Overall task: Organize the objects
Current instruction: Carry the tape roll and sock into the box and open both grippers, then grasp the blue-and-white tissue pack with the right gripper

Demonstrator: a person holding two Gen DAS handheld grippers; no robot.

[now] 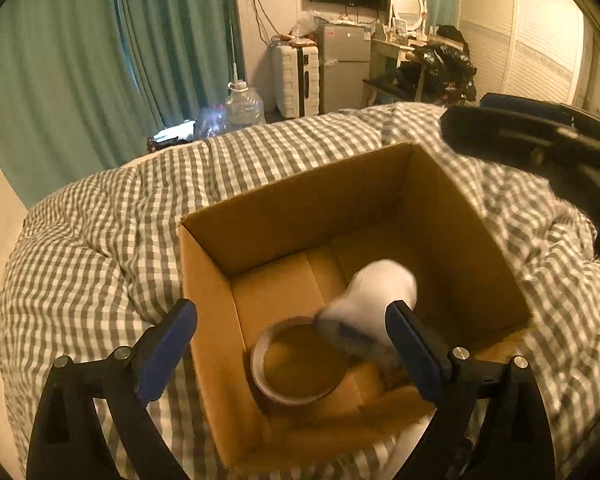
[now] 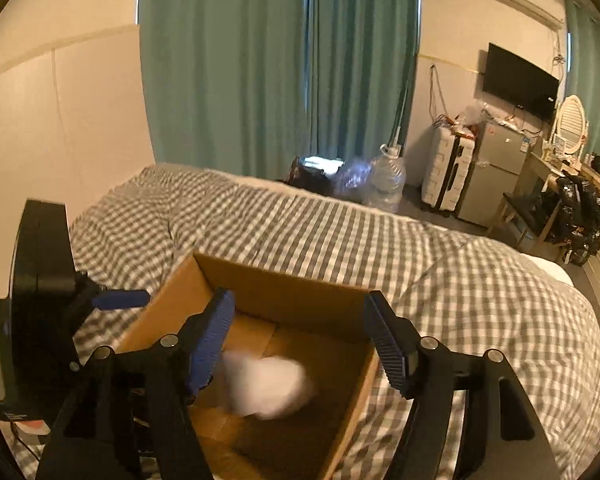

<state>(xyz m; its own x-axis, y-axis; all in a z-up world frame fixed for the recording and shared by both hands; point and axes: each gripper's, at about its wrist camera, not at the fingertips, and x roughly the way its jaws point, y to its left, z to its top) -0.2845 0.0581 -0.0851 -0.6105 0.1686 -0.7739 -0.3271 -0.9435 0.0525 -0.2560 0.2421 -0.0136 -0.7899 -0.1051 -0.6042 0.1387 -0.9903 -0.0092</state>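
Observation:
An open cardboard box (image 1: 216, 304) sits on a grey-and-white checked duvet. Inside it lie a roll of brown packing tape (image 1: 260, 364) and a blurred white object (image 1: 374, 296), which looks to be in motion. My left gripper (image 1: 292, 344) is open and empty above the box's near side. My right gripper (image 2: 300, 340) is open above the same box (image 2: 164, 312), with the blurred white object (image 2: 272, 384) below and between its fingers, apart from them. The right gripper also shows in the left wrist view (image 1: 540, 144) at upper right.
The checked duvet (image 1: 100, 240) covers the bed around the box. Beyond the bed stand water bottles (image 1: 244, 106), a white suitcase (image 1: 296, 80), a small fridge (image 1: 344, 64), a dressing table with black bags (image 1: 444, 68), and green curtains (image 2: 276, 60).

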